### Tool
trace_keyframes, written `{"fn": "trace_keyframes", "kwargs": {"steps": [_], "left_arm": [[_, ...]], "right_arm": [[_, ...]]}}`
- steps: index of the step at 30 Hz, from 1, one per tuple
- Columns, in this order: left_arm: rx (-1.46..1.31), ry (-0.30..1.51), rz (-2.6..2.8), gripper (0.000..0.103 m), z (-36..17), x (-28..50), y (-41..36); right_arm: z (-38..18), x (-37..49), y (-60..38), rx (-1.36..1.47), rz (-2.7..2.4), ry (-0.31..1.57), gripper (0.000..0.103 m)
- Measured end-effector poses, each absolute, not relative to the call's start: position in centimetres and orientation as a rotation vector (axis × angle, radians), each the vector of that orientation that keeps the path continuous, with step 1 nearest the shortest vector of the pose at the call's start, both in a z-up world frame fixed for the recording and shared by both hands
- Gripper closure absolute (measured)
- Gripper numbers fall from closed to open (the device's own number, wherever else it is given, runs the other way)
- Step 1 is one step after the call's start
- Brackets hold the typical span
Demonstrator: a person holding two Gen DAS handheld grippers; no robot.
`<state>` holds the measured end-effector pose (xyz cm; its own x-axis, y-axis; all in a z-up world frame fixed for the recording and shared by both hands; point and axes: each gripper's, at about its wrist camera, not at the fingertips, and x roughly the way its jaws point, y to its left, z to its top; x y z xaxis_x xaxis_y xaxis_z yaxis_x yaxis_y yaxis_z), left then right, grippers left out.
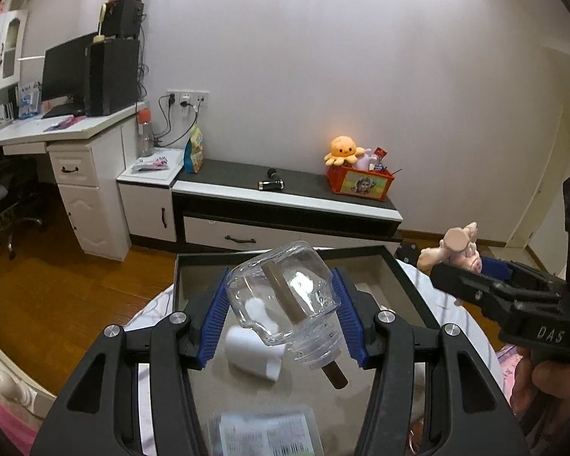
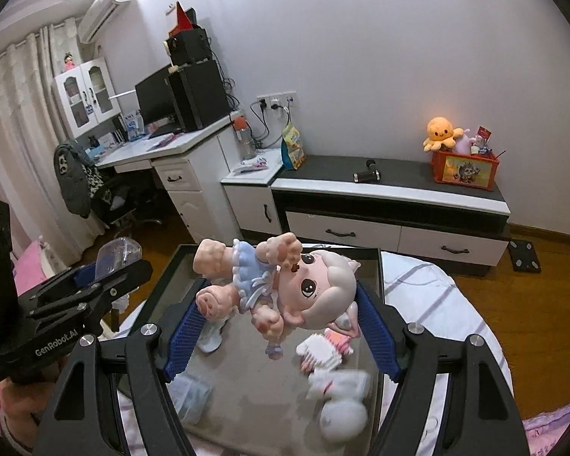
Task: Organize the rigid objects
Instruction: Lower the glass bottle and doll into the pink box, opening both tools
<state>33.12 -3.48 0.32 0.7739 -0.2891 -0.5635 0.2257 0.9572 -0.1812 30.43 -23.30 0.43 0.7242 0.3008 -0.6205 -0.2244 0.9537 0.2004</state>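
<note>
Blue fingers [image 1: 345, 315] clamped on clear tilted glass jar [image 1: 285, 300], brown stick inside; right gripper's [image 2: 281, 323] on pink-faced doll [image 2: 281, 285], seemingly.

Blurred, cropped or covered

A labelled packet [image 1: 264, 435] at the left wrist view's bottom edge is motion-blurred, its print unreadable (and partly cut off). In the right wrist view, white items [image 2: 340, 399] in the tray [image 2: 380, 285] smear past recognition; the doll [image 2: 285, 288] covers tray floor, and a clear bag [image 2: 193, 395] blurs.
</note>
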Motion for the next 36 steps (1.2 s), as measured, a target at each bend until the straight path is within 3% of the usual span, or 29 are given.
{"fn": "trace_keyframes", "kwargs": {"steps": [13,14,15,17,19,36], "left_arm": [[-0.082,0.697,-0.236,0.047,-2.0,38.9,-4.7],[-0.078,0.707,-0.220,0.035,-2.2,39.2,-4.7],[-0.079,0.710,-0.204,0.015,-2.2,39.3,-4.6],[-0.090,0.691,-0.176,0.000,-2.2,38.8,-4.1],[-0.103,0.674,-0.185,0.000,-2.1,38.2,-3.7],[-0.104,0.648,-0.164,0.000,-0.7,30.1,-1.6]], "right_arm": [[-2.7,35.8,-22.8,0.109,0.255,0.788,0.025],[-2.8,35.8,-22.8,0.106,0.247,0.786,0.021],[-2.8,35.9,-22.7,0.103,0.238,0.788,0.020],[-3.0,35.9,-22.8,0.095,0.219,0.795,0.014],[-3.2,35.6,-23.0,0.099,0.204,0.795,0.000],[-1.3,29.3,-23.6,0.125,0.180,0.755,0.000]]}}
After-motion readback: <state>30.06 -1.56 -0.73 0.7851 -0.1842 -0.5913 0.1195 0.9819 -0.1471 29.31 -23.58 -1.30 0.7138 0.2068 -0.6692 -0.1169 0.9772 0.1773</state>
